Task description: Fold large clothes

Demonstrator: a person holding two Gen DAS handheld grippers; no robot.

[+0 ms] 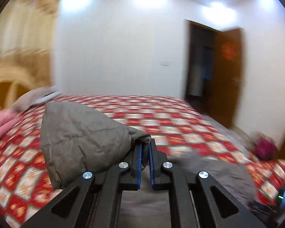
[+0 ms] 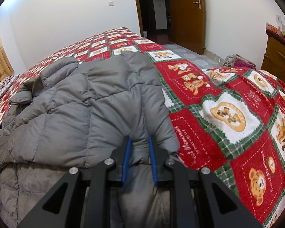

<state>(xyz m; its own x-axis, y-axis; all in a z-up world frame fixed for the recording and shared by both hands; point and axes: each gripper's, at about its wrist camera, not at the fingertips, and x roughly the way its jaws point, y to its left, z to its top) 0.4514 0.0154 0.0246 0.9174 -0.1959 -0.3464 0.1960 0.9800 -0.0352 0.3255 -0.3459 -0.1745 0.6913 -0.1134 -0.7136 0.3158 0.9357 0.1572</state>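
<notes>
A big gray puffy jacket [image 2: 89, 98] lies on a bed w/ a red, white & green bear quilt [image 2: 228, 117]. It sits on the near left part of the bed, all bunched up, one layer flopped over another.

Right tool [image 2: 139, 146]: its two blue pads [image 2: 126, 163] are pinching a fat fold at the near right edge of the jacket. Gray cloth bulges up between the pads, so they're close but not touching. The quilt is just beside this spot, on the right.

Left tool [image 1: 145, 148]: its blue pads [image 1: 139, 161] are pressed nearly together on a thin bit of the jacket [image 1: 81, 140]. That bit is lifted up off the bed, & the cloth hangs down to the left of the tool like a puffy bag. More gray cloth lies flat to the near right of the tool. This view is blurry, esp. the quilt [image 1: 161, 117].

Far away there's a white wall [image 2: 66, 19] & an open brown door [image 2: 186, 15] on the far right. A wood dresser [image 2: 277, 57] stands at the right side. A small pile of cloth [image 2: 237, 60] lies past the bed's right edge, near the dresser. Yellow curtains [image 1: 22, 28] hang at the far left. Something pink [image 1: 0, 125] shows at the left edge of the left view, too blurry to tell what.
</notes>
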